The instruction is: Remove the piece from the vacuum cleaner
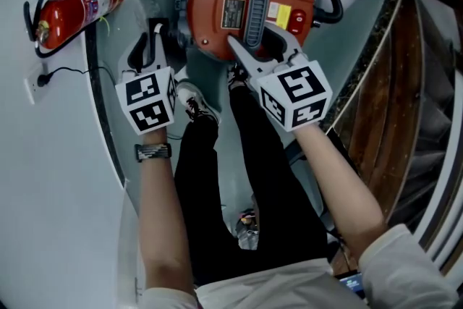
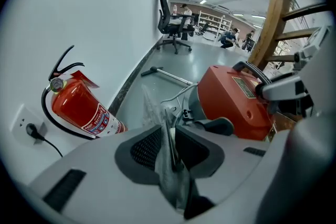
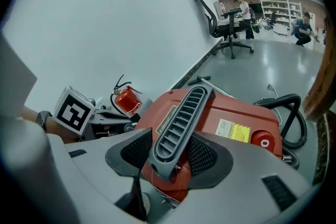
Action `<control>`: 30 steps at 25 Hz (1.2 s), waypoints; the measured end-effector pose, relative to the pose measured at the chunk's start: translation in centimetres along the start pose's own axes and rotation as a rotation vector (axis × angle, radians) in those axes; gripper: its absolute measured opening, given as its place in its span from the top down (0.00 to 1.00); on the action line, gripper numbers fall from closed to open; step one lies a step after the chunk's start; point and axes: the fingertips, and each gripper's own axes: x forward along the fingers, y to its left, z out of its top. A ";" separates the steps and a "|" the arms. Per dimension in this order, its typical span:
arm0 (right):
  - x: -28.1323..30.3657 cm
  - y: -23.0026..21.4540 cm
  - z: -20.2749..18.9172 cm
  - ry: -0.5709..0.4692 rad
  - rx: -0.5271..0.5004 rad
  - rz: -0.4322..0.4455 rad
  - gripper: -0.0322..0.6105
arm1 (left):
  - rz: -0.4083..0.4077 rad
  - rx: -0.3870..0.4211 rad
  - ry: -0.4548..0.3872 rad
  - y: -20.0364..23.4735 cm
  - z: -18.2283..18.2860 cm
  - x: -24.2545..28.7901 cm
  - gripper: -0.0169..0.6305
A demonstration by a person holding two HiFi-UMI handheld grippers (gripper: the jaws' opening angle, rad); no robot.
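Steadying the red vacuum cleaner point(image 3: 236, 118), we clamp its grey handle point(image 3: 181, 123) with the right tool point(image 3: 170, 157). Left of it, the left tool point(image 2: 169, 147) stands narrowly parted around the crumpled film piece point(image 2: 169, 176), which we probably drop clear next.

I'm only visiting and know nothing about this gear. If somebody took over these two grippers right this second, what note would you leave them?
Left gripper: jaws apart, with a thin crumpled grey sheet loose between the pads, not pinched.
Right gripper: shut on the grey ribbed handle of the red vacuum cleaner, likely steadying it.
The vacuum cleaner stands on the floor ahead of the person's feet.
Done: unclear; I can't tell whether the sheet is free of the machine.
Left: probably regrip the sheet and draw it clear.
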 end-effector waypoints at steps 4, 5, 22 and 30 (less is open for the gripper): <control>0.0 0.0 0.0 -0.001 -0.002 -0.001 0.63 | -0.019 0.040 0.015 -0.6 -1.2 -0.9 0.81; 0.0 0.0 0.0 -0.001 -0.002 -0.001 0.63 | -0.020 0.046 0.018 -0.7 -1.4 -1.1 0.80; 0.0 0.0 0.0 -0.006 -0.013 -0.002 0.62 | 0.020 0.056 0.117 -0.2 -4.3 -1.3 0.87; 0.0 0.0 0.0 -0.011 -0.017 -0.004 0.62 | 0.024 0.012 0.078 -0.1 -4.1 -1.1 0.86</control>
